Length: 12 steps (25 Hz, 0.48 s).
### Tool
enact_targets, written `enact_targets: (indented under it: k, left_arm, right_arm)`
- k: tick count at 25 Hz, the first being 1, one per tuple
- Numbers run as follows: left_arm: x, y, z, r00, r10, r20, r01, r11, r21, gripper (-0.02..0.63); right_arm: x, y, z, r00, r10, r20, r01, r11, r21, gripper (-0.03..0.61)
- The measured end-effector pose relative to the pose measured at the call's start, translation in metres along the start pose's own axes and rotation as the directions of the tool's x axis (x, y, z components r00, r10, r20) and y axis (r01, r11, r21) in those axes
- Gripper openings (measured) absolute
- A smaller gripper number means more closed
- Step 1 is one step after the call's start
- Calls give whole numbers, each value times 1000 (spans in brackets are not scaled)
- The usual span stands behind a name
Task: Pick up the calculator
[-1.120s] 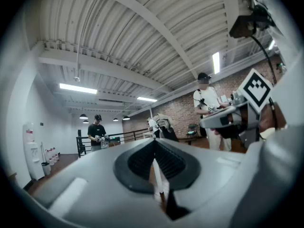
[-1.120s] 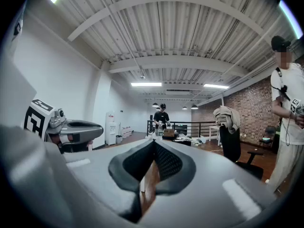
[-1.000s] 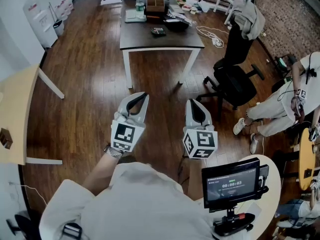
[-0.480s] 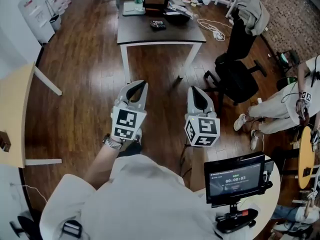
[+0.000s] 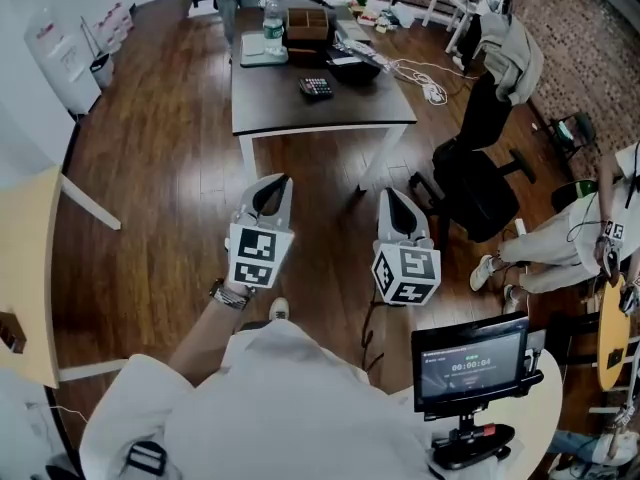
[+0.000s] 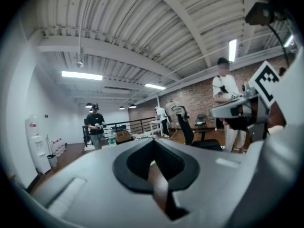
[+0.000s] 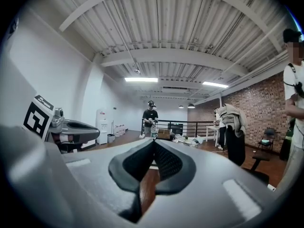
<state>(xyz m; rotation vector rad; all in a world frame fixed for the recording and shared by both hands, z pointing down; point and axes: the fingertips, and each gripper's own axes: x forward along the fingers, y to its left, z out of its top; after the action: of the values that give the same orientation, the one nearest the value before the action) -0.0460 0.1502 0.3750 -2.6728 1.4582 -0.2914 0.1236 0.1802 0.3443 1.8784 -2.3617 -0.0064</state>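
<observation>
Black calculator on the table looks light, stiff, slick; best pinched across its side edges. Left gripper and right gripper hang clenched, empty, well short.

The calculator is black, on a dark-topped table with white legs. The floor is brown planks. The left gripper and right gripper are white — black-and-white square markers on their cubes.
</observation>
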Motion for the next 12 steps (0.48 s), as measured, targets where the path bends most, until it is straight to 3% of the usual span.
enact_targets:
  k: [12]
  left_arm:
    - [60, 71, -18, 996, -82, -44, 80, 996, -39, 6]
  right_arm:
    - [100, 11, 2, 1000, -6, -27, 7, 1000, 28, 2]
